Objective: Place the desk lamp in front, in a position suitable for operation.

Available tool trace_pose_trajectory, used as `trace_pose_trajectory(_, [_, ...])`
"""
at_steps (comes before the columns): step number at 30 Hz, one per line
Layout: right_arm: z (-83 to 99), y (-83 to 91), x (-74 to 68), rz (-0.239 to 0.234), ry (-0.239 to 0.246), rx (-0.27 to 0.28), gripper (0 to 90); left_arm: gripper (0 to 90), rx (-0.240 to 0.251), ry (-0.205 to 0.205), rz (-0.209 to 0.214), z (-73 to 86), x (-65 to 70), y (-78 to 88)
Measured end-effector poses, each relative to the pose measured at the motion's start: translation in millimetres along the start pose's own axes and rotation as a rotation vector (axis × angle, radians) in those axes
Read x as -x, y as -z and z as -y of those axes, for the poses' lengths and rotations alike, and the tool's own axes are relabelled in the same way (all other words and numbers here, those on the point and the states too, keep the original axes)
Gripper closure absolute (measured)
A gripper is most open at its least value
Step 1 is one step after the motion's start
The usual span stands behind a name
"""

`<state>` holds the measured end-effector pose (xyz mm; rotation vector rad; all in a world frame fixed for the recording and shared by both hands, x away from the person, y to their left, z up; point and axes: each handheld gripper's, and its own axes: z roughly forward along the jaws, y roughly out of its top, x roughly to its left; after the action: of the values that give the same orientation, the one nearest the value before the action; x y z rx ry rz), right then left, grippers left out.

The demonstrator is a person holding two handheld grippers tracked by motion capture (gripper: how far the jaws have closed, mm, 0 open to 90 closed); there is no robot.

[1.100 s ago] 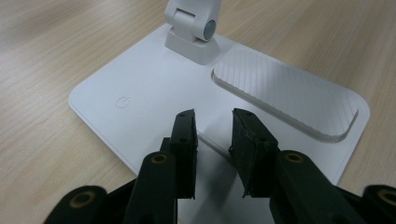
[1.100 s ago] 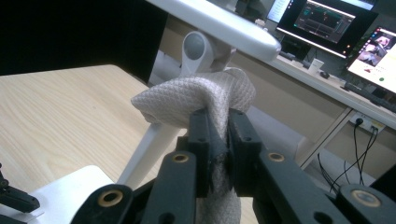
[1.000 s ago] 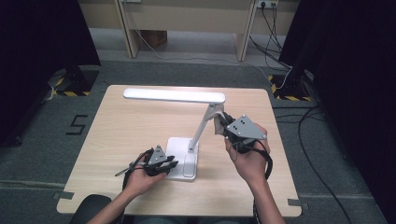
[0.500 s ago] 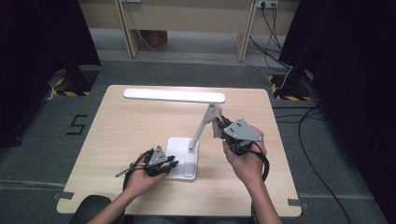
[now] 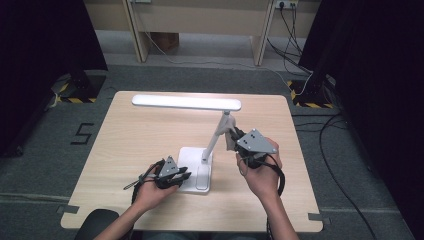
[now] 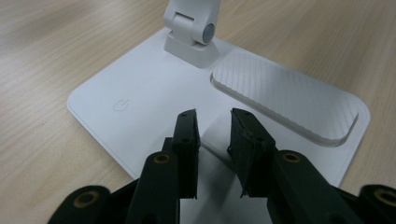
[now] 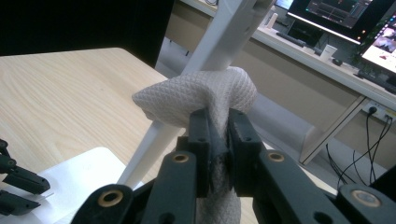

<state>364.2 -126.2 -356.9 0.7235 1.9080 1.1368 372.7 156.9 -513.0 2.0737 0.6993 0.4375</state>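
Cloth clenched in right gripper, pressed against lamp arm; left gripper jaws apart over lamp base

A light wooden desk stands on grey carpet, where a "5" is marked in dark tape to one side. Black curtains hang at both sides of the room. Yellow-and-black hazard tape marks the stand feet by them. At the far wall are pale table legs, a cardboard box and trailing cables.
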Motion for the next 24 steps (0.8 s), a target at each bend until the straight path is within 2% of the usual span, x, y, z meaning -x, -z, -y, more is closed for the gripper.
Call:
trace_pose_trajectory(15, [5.9, -3.4, -2.5, -0.006, -0.006, 0.003, 82.1, 71.2, 0.000, -0.005, 0.001, 0.0, -0.1, 0.0])
trace_pose_trajectory(24, [14.8, -8.1, -5.9, -0.030, -0.022, -0.002, 82.1, 71.2, 0.007, 0.006, 0.000, 0.8, -0.3, -0.3])
